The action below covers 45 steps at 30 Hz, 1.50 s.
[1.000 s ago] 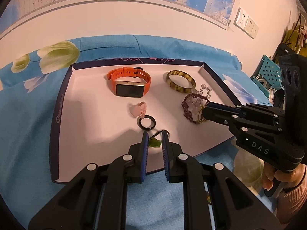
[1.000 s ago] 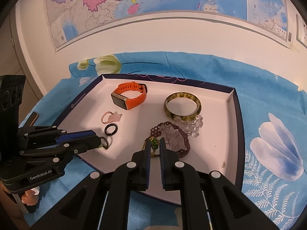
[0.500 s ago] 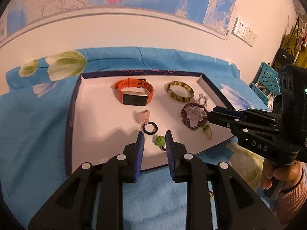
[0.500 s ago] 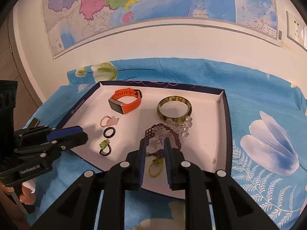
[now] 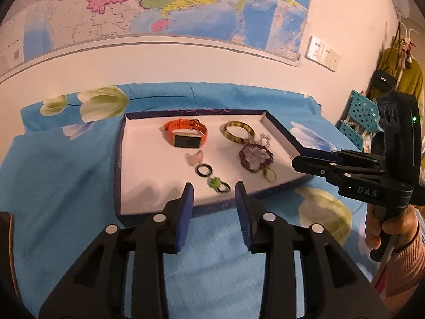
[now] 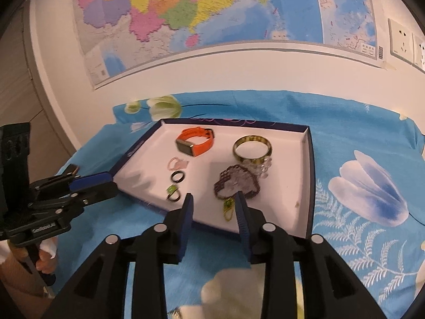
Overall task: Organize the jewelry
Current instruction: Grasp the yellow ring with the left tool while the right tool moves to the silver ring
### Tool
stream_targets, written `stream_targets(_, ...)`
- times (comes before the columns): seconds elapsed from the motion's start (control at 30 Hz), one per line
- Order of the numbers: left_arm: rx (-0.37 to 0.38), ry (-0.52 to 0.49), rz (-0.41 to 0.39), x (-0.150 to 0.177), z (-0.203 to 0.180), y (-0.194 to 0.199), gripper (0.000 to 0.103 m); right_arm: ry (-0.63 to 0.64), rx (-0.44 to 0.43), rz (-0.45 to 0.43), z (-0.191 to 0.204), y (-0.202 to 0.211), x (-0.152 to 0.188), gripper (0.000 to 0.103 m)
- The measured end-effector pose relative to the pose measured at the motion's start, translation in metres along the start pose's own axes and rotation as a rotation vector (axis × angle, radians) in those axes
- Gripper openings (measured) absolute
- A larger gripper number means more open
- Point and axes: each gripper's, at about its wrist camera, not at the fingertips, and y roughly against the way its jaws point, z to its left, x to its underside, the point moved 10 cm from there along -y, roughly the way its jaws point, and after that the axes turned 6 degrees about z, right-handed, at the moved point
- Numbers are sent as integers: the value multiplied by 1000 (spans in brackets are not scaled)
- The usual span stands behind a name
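Left wrist view: the left gripper (image 5: 213, 186) hangs with its blue-padded fingers spread apart and nothing between them, over the near rim of a shallow dark-blue tray with a white floor (image 5: 118, 186), which rests on a blue flower-printed cloth (image 5: 53, 180). All the jewelry lies inside the tray. An orange-strapped smartwatch (image 5: 186, 135) sits toward the far side, with a mottled yellow-brown bangle (image 5: 238, 132) to its right. A pale pink ring (image 5: 195, 158), a black ring (image 5: 204, 170) and a green-stoned dark ring (image 5: 219, 184) run in a line toward the near edge. A dark maroon beaded bracelet (image 5: 255, 157) lies right of them, touching a cluster of clear crystal beads (image 5: 265, 139), with a thin yellow-green ring (image 5: 269, 175) just beside it. The right gripper (image 6: 213, 199) hovers at the tray's near right edge, fingers likewise parted and empty. A coloured wall map (image 6: 212, 8) hangs behind.
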Motion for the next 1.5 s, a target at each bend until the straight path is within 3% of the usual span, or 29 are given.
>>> stream_targets(0.5, 69, -114, 87, 51, -42, -9, 40, -13, -40, 128, 13, 3, 81, 33)
stream_targets(1.03, 83, -148, 166, 64, -65, -35, 41, 45, -53, 161, 31, 13, 113, 35)
stream_targets(1.27, 84, -116, 205, 62, -65, -50, 33, 84, -46, 159, 42, 13, 116, 35)
stream_targets(1.43, 80, -105, 211, 62, -64, -52, 18, 116, -22, 155, 46, 11, 115, 38)
stream_targets(1.5, 81, -104, 211, 63, -64, -51, 18, 125, -15, 154, 47, 10, 114, 38)
